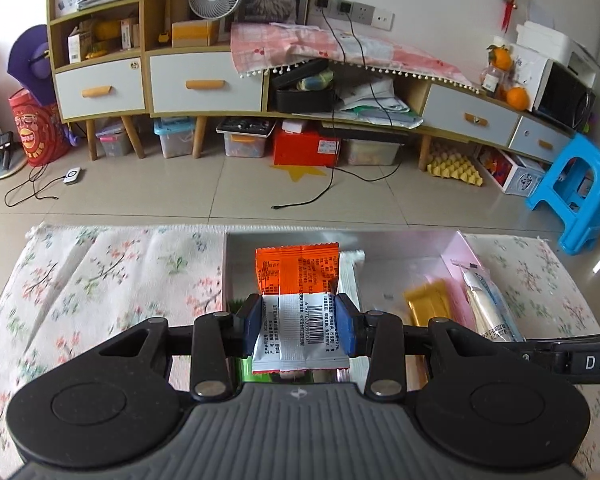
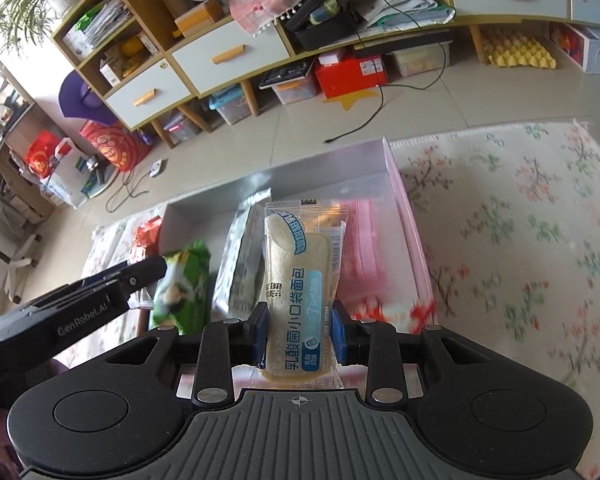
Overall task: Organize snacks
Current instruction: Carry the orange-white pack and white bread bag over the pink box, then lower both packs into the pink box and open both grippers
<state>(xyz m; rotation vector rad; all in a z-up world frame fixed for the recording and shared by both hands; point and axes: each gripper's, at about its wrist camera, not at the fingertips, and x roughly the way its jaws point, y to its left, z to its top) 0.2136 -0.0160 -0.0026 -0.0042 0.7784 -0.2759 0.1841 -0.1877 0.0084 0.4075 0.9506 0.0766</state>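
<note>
1. Our left claw (image 1: 299,322) squeezes the orange snack pack (image 1: 298,280), which sticks out over the box (image 1: 452,256).
2. Our right claw (image 2: 299,330) squeezes the bread pack (image 2: 296,280) above the box's pink right wall.
</note>
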